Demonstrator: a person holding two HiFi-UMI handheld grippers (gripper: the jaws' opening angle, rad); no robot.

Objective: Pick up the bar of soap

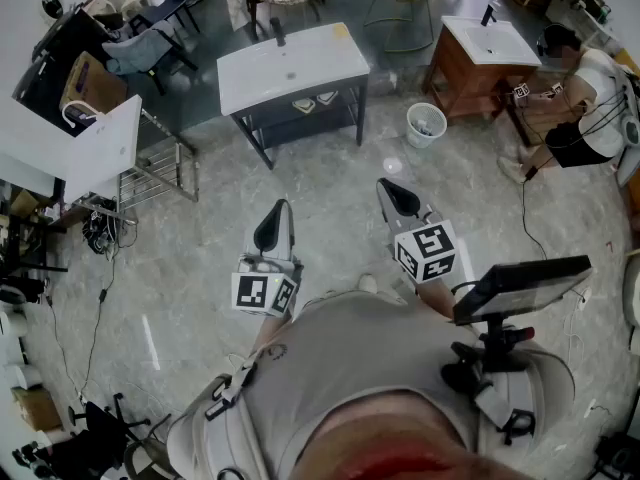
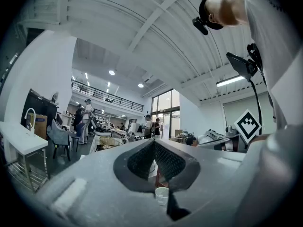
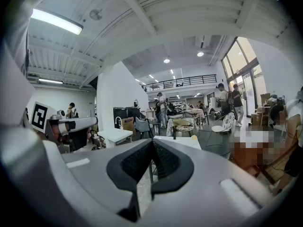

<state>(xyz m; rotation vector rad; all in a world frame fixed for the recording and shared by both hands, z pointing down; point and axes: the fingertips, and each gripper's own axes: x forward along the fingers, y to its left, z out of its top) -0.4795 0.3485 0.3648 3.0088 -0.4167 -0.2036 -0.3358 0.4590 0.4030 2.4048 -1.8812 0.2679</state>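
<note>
Soap bar (image 1: pixel 342 32) lies on sink counter (image 1: pixel 262 73), well ahead of right gripper (image 1: pixel 395 196).

light: bright ceiling tubes, window daylight | distortion: strong fisheye, dark vignette corners | blur: near foreground soft

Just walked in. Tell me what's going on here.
A person stands in a workshop with a gripper in each hand. The left gripper and right gripper are both shut and empty, held out over the floor, short of the white table ahead. Nothing is picked up yet; a small yellowish thing on that table may be the soap.
</note>
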